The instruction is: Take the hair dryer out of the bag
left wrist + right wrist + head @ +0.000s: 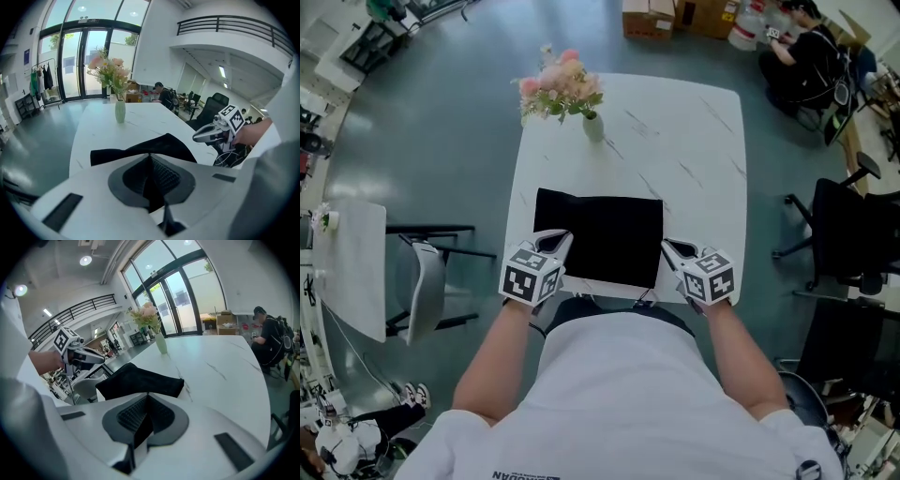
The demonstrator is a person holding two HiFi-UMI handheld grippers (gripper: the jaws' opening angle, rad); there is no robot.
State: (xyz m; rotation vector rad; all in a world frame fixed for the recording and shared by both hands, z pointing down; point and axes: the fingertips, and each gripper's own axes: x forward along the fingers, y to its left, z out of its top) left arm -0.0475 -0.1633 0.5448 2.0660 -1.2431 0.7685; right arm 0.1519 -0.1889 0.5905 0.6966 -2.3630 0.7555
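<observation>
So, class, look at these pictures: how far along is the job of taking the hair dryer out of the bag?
Done: nothing yet; the black bag lies on the white table with no hair dryer showing. In hand: the left tongs and right tongs, both shut and empty, sit by the bag's near corners. Left: open the bag, grip the dryer, lift it out.

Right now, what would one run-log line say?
bag: flat on table | left hand-held gripper: shut, empty, at bag's left side | right hand-held gripper: shut, empty, at right edge | hair dryer: unseen
</observation>
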